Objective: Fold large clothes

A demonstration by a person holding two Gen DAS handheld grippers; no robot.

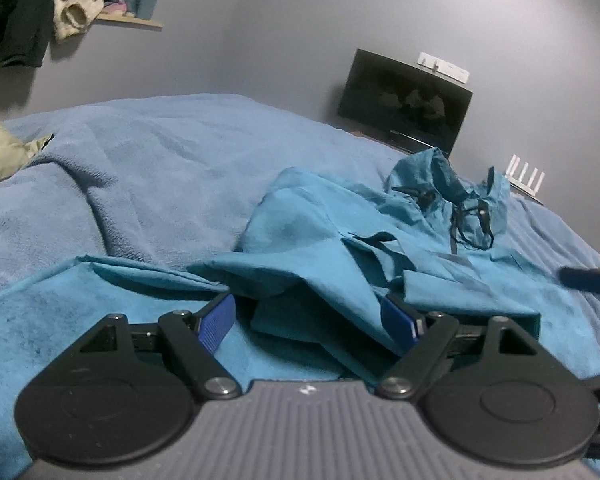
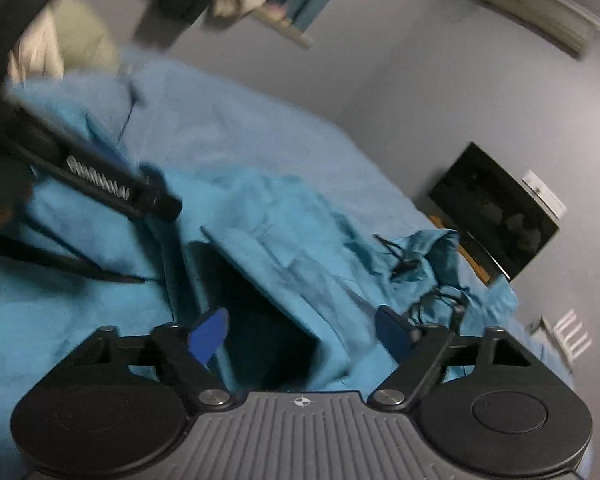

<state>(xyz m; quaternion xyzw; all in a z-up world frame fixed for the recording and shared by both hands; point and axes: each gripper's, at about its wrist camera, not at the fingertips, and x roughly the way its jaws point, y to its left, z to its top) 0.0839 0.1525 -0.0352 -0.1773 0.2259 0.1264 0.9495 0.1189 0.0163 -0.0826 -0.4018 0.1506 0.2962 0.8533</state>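
A large teal hooded jacket [image 1: 340, 240] lies crumpled on the bed, its hood and black drawstrings [image 1: 468, 216] at the far right. My left gripper [image 1: 308, 320] is open just above a raised fold of the jacket, blue pads either side of it. My right gripper [image 2: 300, 332] is open too, over a folded flap of the same jacket [image 2: 284, 264]. The left gripper's black body [image 2: 100, 184] shows at the left of the right wrist view, and the right gripper's tip [image 1: 588, 276] at the right edge of the left wrist view.
A light blue fleece blanket [image 1: 160, 160] covers the bed. A dark monitor [image 1: 404, 104] and a white router [image 1: 526, 176] stand by the grey wall beyond the bed. Clothes hang at the upper left [image 1: 28, 20]. A beige cloth [image 1: 0, 152] lies at the left edge.
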